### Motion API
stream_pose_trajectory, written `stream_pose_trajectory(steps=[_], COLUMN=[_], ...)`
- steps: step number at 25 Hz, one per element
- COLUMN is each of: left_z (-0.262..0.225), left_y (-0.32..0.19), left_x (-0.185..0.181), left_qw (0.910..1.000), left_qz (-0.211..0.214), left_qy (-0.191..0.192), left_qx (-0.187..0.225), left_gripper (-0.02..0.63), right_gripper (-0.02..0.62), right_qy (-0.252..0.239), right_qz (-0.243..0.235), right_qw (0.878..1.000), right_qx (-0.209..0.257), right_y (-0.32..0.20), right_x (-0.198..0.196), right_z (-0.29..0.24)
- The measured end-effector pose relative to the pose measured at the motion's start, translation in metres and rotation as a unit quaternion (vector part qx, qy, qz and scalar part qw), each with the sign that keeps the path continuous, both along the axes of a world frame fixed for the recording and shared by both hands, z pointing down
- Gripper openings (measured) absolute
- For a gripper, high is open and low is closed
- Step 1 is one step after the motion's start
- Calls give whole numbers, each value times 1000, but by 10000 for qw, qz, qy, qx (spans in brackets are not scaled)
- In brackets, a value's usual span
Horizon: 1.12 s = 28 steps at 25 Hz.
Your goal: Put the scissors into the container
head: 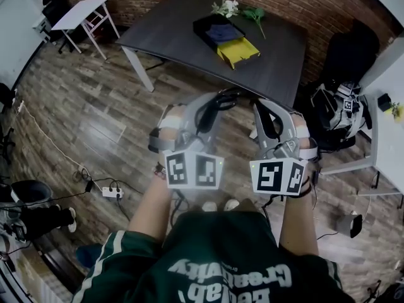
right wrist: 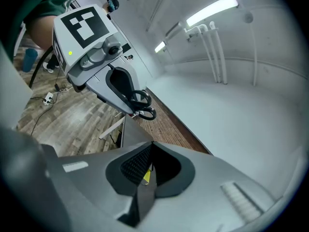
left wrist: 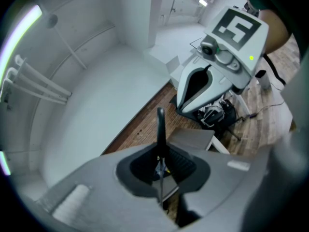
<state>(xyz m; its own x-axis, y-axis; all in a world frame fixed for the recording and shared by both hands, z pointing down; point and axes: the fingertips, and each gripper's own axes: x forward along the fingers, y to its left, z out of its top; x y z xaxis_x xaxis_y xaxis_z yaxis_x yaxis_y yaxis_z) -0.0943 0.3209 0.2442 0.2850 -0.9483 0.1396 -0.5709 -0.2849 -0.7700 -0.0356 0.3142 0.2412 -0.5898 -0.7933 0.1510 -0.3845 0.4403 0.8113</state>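
Black-handled scissors [head: 219, 101] are clamped in my left gripper [head: 209, 108], and their loops stick out past its tips. In the left gripper view the jaws [left wrist: 161, 166] are shut on the scissors [left wrist: 161, 129], one black handle standing up between the pads. My right gripper [head: 261, 108] hangs beside it, shut and empty. The right gripper view shows its pads [right wrist: 140, 166] meeting, with the left gripper's scissors [right wrist: 143, 105] off to the left. The container, a black tray [head: 203, 25] with blue and yellow contents, lies on the dark table [head: 177, 40] ahead, well beyond both grippers.
White flowers with green leaves [head: 228, 7] lie behind the tray. A black office chair and bags [head: 344, 106] stand right of the table, a white table [head: 82, 11] at the far left. Cables and a power strip [head: 112, 192] lie on the wooden floor.
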Motion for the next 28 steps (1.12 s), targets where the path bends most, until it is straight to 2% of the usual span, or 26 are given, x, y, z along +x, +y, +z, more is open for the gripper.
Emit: stream_pose_trajectory(steps=[15, 22, 28], left_z=[0, 3, 4], left_y=[-3, -30, -68], left_x=[-3, -1, 1], left_qw=[9999, 9999, 9999], left_qz=[99, 78, 27], left_qy=[-14, -40, -71], left_qx=[43, 48, 67], left_gripper=[44, 44, 44], right_gripper=[6, 6, 6], right_qy=[35, 44, -17], right_qz=[84, 47, 41], right_qw=[10000, 10000, 10000], right_qx=[21, -7, 59], right_y=[-3, -28, -70], right_x=[1, 4, 10], right_z=[2, 10, 5])
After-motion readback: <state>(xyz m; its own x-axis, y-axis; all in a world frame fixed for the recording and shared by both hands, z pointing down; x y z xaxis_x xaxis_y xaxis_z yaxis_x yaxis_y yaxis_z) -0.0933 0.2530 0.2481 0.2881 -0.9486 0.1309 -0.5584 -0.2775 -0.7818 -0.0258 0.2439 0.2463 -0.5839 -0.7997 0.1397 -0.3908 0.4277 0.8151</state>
